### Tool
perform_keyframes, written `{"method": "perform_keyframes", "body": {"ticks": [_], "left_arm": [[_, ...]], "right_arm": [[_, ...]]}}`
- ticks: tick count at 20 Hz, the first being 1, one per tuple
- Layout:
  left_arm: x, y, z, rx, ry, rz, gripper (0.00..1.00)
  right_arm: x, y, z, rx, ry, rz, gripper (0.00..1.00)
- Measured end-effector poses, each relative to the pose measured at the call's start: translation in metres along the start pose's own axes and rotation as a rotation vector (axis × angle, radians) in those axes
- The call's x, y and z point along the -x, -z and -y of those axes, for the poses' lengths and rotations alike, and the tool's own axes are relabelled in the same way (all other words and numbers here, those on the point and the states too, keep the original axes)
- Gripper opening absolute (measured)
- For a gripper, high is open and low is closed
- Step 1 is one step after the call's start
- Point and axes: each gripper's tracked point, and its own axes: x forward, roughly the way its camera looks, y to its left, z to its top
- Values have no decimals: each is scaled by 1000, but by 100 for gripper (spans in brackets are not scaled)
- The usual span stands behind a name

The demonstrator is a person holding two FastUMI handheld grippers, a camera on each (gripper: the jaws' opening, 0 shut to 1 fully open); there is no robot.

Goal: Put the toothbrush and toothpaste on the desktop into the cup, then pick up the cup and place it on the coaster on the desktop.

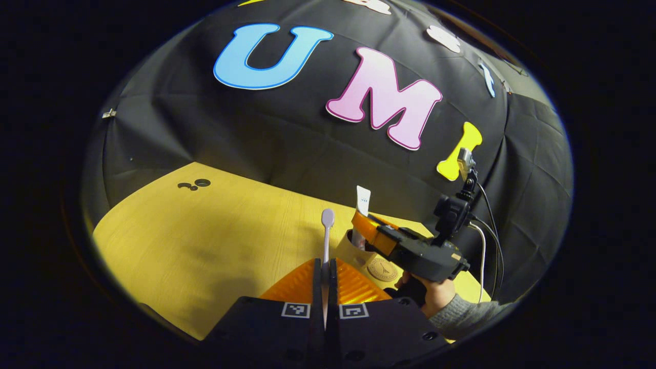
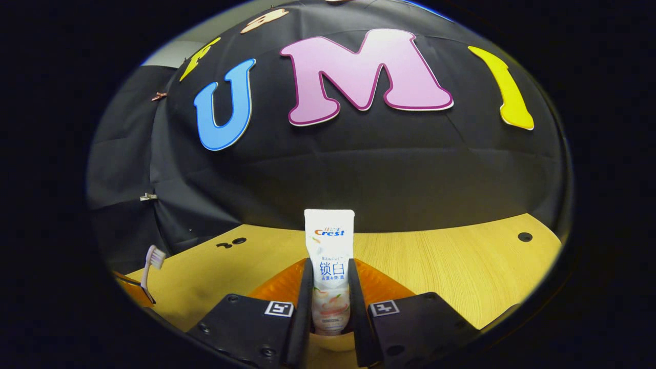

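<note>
The left gripper (image 1: pixel 325 279) is clamped on the handle of the toothbrush (image 1: pixel 327 233), both fingers pressed flat against it. The toothbrush is held upright, its long axis in line with the fingers and its head uppermost, well above the wooden desktop (image 1: pixel 205 236).

In the left gripper view, the cup (image 1: pixel 353 253) stands on the desktop just to the right of the brush and slightly farther off. This is the relation on which the coming move is judged to depend: the brush must be carried rightward and a little forward until it stands over the cup's mouth, then lowered along its own axis.

The right gripper (image 1: pixel 366 230) is already at the cup and is the nearer of the two. It is clamped on the toothpaste (image 2: pixel 329 266), a white tube with printed lettering, held upright with its flat crimped end up. The tube's lower end appears to be at or inside the cup's mouth; how deep it sits cannot be told.

The toothbrush is pale, with a slim handle and a small rounded head; in the right gripper view its bristles face right.

A round coaster (image 1: pixel 382 268) lies on the desktop just right of the cup. The cup does not stand on it.
</note>
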Motion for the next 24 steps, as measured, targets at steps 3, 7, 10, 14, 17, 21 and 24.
{"method": "perform_keyframes", "body": {"ticks": [3, 7, 10, 14, 17, 21, 24], "left_arm": [[-8, -5, 4, -3, -1, 23, 6], [-12, -11, 17, -6, 2, 56, 6], [-23, -22, 28, -1, 9, 92, 6], [-42, -37, 50, 12, 45, 149, 6], [-54, -54, 62, 15, 56, 199, 11], [-70, -75, 76, 17, 67, 274, 6], [-85, -89, 86, 12, 81, 327, 6]], "right_arm": [[6, 18, -2, 1, -16, -56, 40], [14, 17, 0, -23, -39, -64, 44], [26, 14, 5, -42, -50, -67, 51], [51, 17, 15, -68, -56, -84, 62], [74, 22, 22, -88, -65, -108, 62], [107, 34, 30, -103, -73, -148, 62], [126, 43, 37, -139, -84, -187, 62]]}}
